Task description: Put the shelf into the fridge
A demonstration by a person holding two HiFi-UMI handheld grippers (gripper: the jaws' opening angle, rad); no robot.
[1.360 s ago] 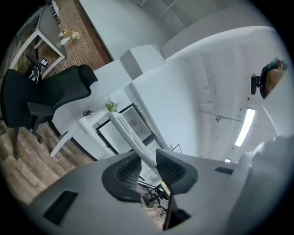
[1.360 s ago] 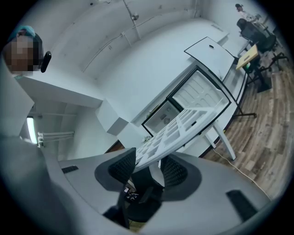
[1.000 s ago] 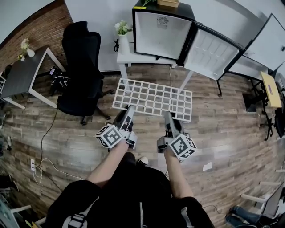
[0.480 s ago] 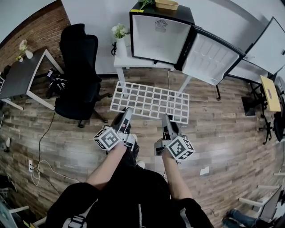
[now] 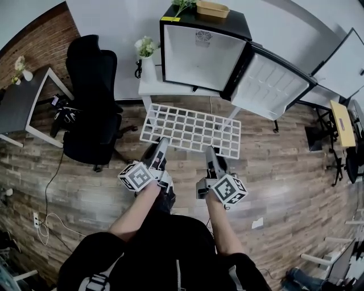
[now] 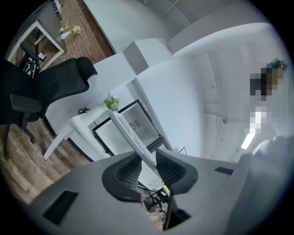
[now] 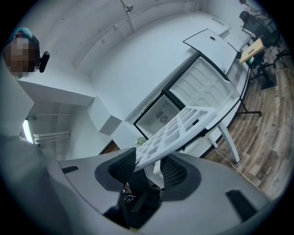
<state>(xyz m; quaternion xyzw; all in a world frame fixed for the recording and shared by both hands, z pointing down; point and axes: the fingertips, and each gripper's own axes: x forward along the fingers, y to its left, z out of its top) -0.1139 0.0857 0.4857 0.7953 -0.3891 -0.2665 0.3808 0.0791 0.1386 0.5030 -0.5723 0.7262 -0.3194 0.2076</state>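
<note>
A white grid shelf (image 5: 192, 129) is held flat in the air in front of me, over the wooden floor. My left gripper (image 5: 159, 146) is shut on its near edge at the left, my right gripper (image 5: 209, 152) on its near edge at the right. Seen edge-on, the shelf (image 6: 131, 136) runs up from between the left jaws. In the right gripper view the shelf (image 7: 183, 128) fans out toward the fridge (image 7: 161, 114). The black fridge (image 5: 200, 48) stands on a white table (image 5: 152, 85) just beyond the shelf, its white inside bare, its door (image 5: 267, 82) swung open to the right.
A black office chair (image 5: 91, 108) stands left of the shelf. A white vase of flowers (image 5: 145, 57) sits on the table left of the fridge. A tray (image 5: 211, 8) lies on the fridge top. Dark desks stand at the far left (image 5: 17, 108) and far right (image 5: 341, 116).
The fridge and table have come closer and loom larger in the head view. The shelf, held by both grippers, has moved forward toward the fridge opening.
</note>
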